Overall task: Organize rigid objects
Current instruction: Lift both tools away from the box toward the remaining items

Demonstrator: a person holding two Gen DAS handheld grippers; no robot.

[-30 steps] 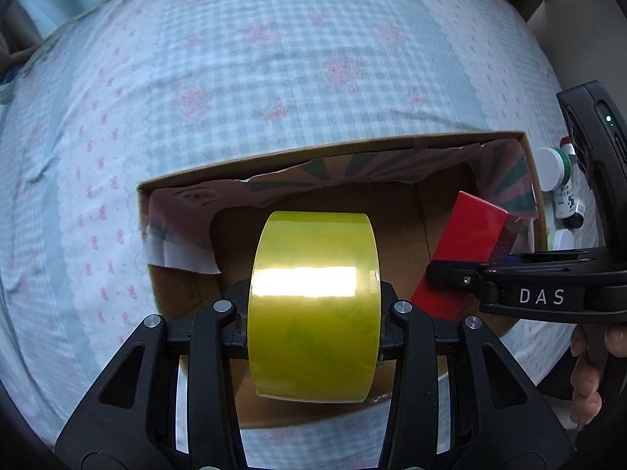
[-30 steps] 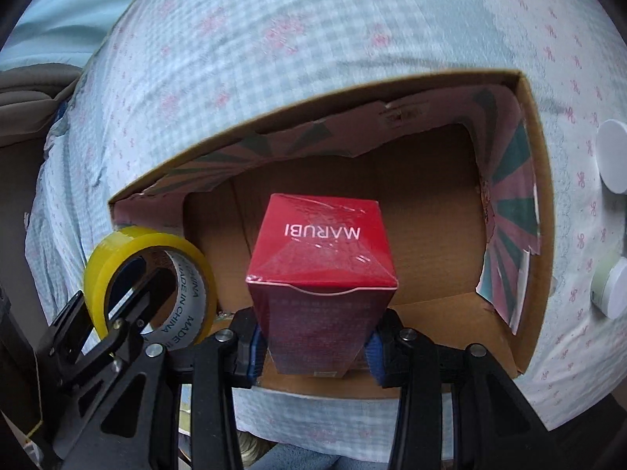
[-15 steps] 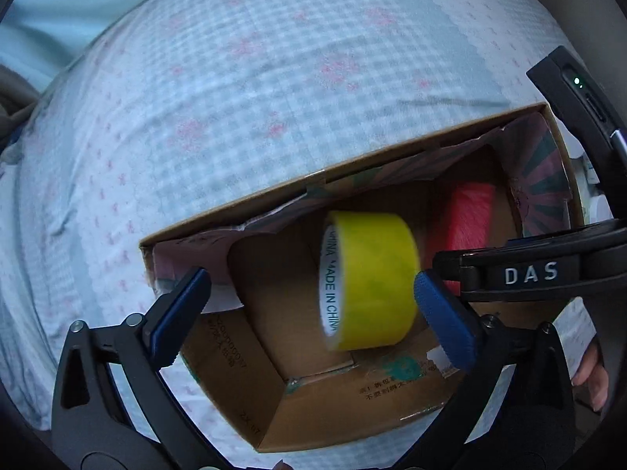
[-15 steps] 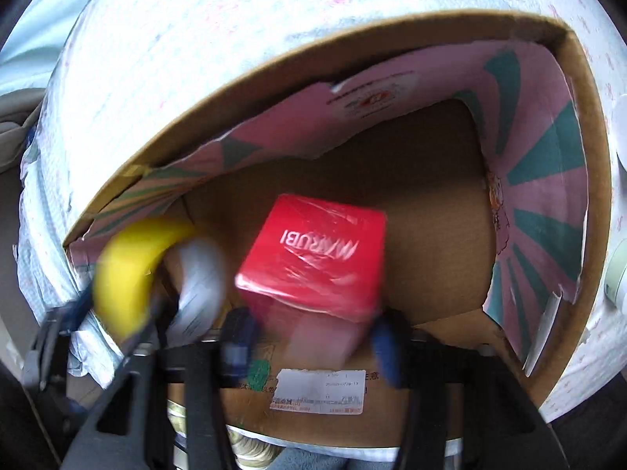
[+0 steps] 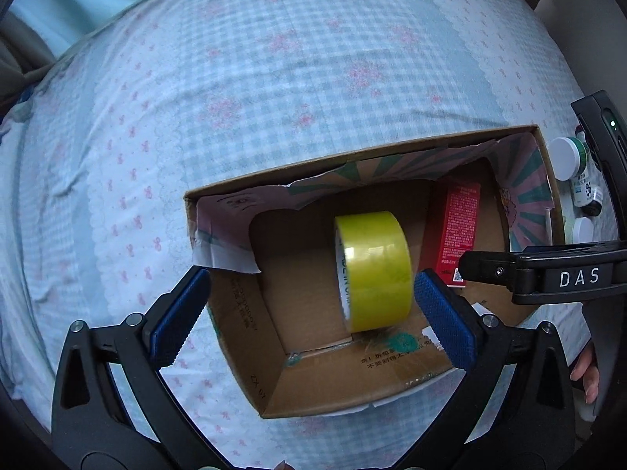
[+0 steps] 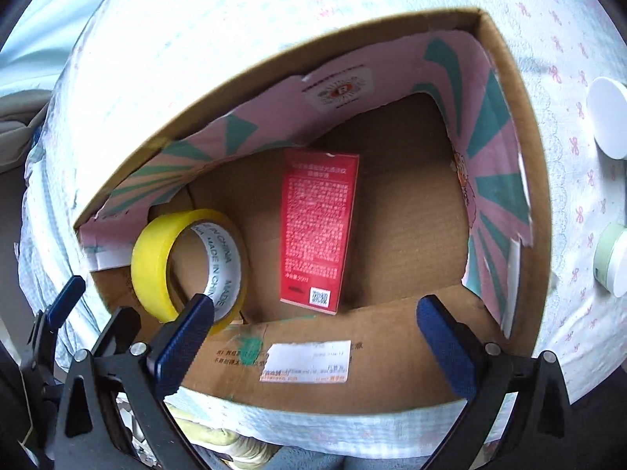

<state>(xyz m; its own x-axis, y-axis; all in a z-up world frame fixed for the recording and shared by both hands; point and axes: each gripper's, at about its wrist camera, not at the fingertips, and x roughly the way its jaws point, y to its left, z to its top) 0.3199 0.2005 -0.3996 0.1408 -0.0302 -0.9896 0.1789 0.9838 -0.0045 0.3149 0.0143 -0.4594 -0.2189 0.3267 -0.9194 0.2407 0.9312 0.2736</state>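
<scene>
An open cardboard box [image 5: 227, 290] [image 6: 521, 117] sits on a checked bedspread. Inside it a yellow tape roll [image 5: 372, 270] [image 6: 156, 258] stands on its edge, and a red carton [image 5: 456, 231] [image 6: 317, 227] lies flat to its right. My left gripper [image 5: 309, 317] is open and empty, its fingers spread over the box's near side. My right gripper [image 6: 317, 337] is open and empty above the box's near wall; it also shows in the left wrist view [image 5: 548, 278].
To the right of the box lie a white-capped jar [image 5: 566, 156] [image 6: 609, 117], a small dark-capped bottle [image 5: 586, 192] and a pale green jar [image 6: 611, 258] [image 5: 582, 229]. The bedspread [image 5: 274, 78] stretches beyond the box.
Both grippers opened and pulled back. The tape roll left my left gripper and the red carton left my right gripper; both now rest inside the box.
</scene>
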